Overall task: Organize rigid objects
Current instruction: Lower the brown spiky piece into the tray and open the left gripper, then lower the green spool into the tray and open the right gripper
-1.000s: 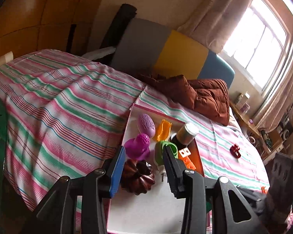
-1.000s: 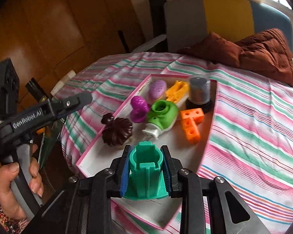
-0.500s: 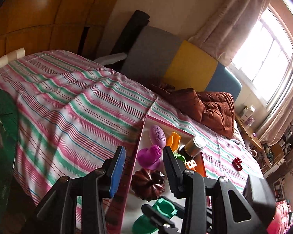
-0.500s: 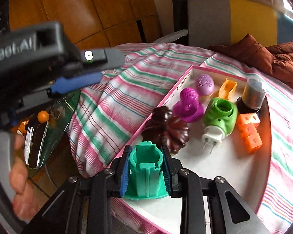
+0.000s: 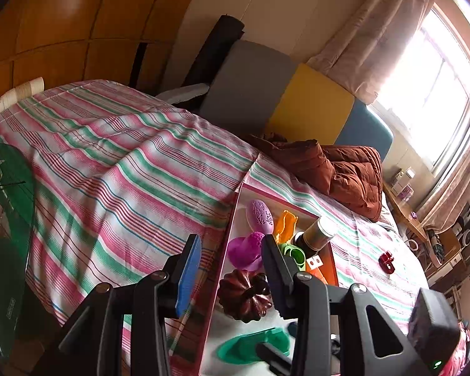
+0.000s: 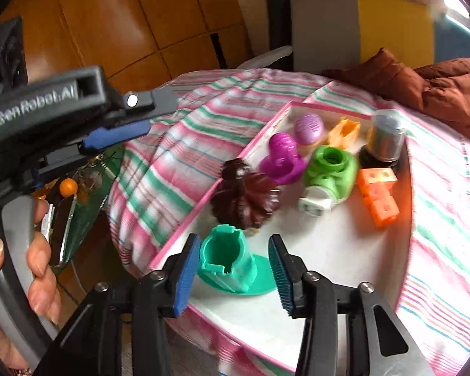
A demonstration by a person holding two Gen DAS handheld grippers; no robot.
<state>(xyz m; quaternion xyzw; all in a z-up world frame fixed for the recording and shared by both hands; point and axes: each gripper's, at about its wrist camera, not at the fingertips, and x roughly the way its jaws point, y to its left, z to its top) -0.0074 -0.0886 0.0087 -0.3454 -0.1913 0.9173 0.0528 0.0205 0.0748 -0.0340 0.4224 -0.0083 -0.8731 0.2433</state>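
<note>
A teal plastic piece (image 6: 227, 261) with a round flange stands on the white, pink-rimmed tray (image 6: 329, 250), near its front corner. My right gripper (image 6: 232, 250) straddles it with its jaws opening; the pads stand off it on both sides. Beyond it lies a brown fluted mould (image 6: 244, 199), then a purple piece (image 6: 282, 159), a lilac egg (image 6: 308, 127), a green plug-like piece (image 6: 330, 169), orange cubes (image 6: 379, 191) and a jar (image 6: 385, 138). My left gripper (image 5: 231, 244) hovers open over the tray's left rim, holding nothing. The teal piece (image 5: 253, 344) shows low in that view.
The tray rests on a bed with a striped spread (image 5: 125, 172). A small red object (image 5: 387, 261) lies on the spread to the tray's right. A brown quilt (image 5: 338, 169) is bunched at the headboard. A green glass table (image 5: 6, 219) stands off the bed's left side.
The right jaws have parted and let go of the teal piece, which now stands on the tray. The right gripper has drifted towards the tray's near left corner.
</note>
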